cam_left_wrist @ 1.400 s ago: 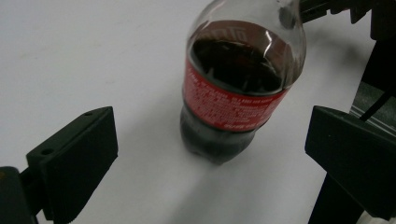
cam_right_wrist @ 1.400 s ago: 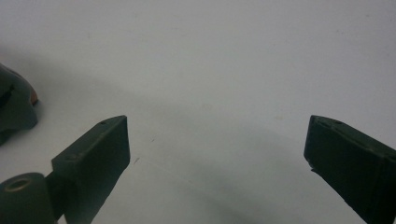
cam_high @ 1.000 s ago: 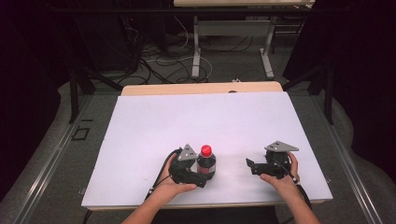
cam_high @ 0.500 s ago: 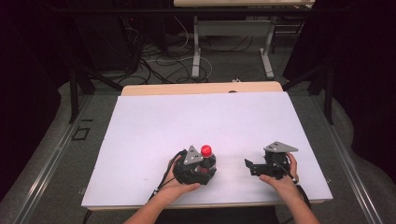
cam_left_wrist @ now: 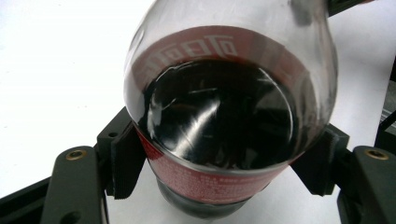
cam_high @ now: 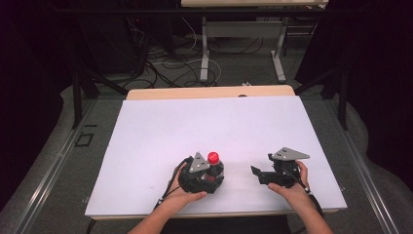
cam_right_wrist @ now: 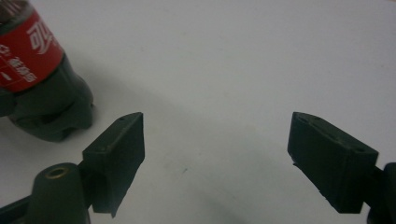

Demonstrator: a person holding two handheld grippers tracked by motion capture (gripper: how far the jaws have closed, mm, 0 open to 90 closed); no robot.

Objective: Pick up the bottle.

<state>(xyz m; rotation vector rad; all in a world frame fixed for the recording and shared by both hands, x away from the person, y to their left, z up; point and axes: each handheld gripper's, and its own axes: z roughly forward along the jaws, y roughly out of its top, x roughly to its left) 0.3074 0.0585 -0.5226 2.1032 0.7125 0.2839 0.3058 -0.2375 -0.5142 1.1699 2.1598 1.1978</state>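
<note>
A small cola bottle (cam_high: 216, 168) with a red cap (cam_high: 213, 157) and a red label stands near the front middle of the white table (cam_high: 204, 122). My left gripper (cam_high: 210, 178) is shut on it. In the left gripper view both pads press the label of the bottle (cam_left_wrist: 219, 121), and dark liquid shows through the clear plastic. My right gripper (cam_high: 256, 175) is held to the right of the bottle, apart from it, jaws pointing left. In the right gripper view my right gripper (cam_right_wrist: 219, 135) is open over bare table, with the bottle (cam_right_wrist: 32, 60) at the upper left.
The table's front edge (cam_high: 214, 213) runs just below both hands. A wooden strip (cam_high: 209, 92) lines the far edge. Beyond it are table legs and cables (cam_high: 195, 58) on the floor.
My left gripper has turned a little around the bottle, which stays in place. The right gripper has barely moved.
</note>
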